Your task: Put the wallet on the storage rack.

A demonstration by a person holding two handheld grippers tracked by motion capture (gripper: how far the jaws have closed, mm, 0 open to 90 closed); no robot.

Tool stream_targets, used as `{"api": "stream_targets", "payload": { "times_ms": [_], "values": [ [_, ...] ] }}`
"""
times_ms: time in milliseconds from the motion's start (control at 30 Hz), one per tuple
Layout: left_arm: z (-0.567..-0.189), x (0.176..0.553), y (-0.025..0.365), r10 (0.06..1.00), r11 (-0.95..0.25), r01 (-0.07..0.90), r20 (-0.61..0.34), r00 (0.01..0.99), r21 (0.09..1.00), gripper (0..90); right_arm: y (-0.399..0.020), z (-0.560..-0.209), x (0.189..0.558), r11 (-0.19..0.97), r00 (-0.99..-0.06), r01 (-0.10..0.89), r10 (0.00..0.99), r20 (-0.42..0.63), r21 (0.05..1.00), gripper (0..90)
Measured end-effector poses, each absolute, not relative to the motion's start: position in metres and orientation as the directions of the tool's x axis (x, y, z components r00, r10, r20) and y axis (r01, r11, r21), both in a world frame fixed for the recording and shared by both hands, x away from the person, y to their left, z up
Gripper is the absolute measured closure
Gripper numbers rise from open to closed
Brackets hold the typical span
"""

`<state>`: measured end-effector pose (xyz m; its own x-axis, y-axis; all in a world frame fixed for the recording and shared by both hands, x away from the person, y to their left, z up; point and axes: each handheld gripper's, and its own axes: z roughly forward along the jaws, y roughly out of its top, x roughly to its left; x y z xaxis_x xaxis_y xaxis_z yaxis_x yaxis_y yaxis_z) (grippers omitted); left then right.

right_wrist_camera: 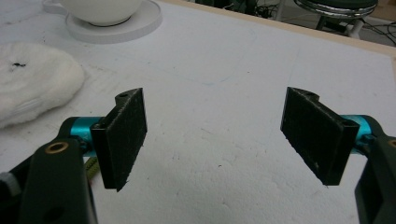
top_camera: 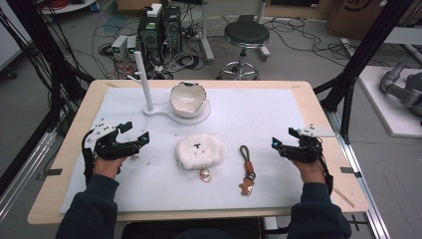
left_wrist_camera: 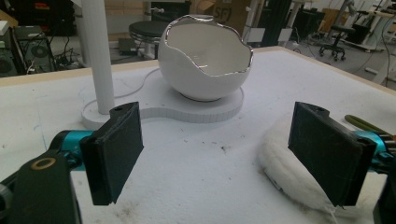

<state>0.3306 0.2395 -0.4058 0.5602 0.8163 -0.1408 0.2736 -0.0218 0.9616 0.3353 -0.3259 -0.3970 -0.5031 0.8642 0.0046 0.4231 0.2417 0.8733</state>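
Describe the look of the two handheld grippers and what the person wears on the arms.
Both the left gripper and right gripper are black, with flat dark rectangular pads on teal mounts. Each carries a grey three-cornered plate on top. The sleeves are dark blue-green.

Even, soft indoor light, faint shadows, slightly grainy and soft, mild glare
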Motion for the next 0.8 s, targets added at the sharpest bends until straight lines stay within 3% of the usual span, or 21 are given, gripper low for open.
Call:
{"api": "stream_targets", "payload": {
  "times_ms": [367, 600, 800],
  "values": [
    [-0.41, 0.335, 0.233, 0.796, -0.023, 0.314, -0.172, 0.58, 0.949, 17.7, -0.327, -0.399, 0.336, 0.234, -0.504, 0.426, 0.864, 0.015, 0.874, 23.0],
    [-0.421, 0.342, 0.187, 0.733, -0.141, 0.385, -0.165, 0.659, 0.912, 17.7, -0.318, -0.4, 0.336, 0.246, -0.529, 0.428, 0.848, 0.02, 0.869, 23.0],
    [-0.422, 0.346, 0.166, 0.72, -0.166, 0.404, -0.17, 0.673, 0.9, 17.7, -0.309, -0.399, 0.336, 0.254, -0.548, 0.422, 0.836, 0.022, 0.87, 23.0]
  ]
}}
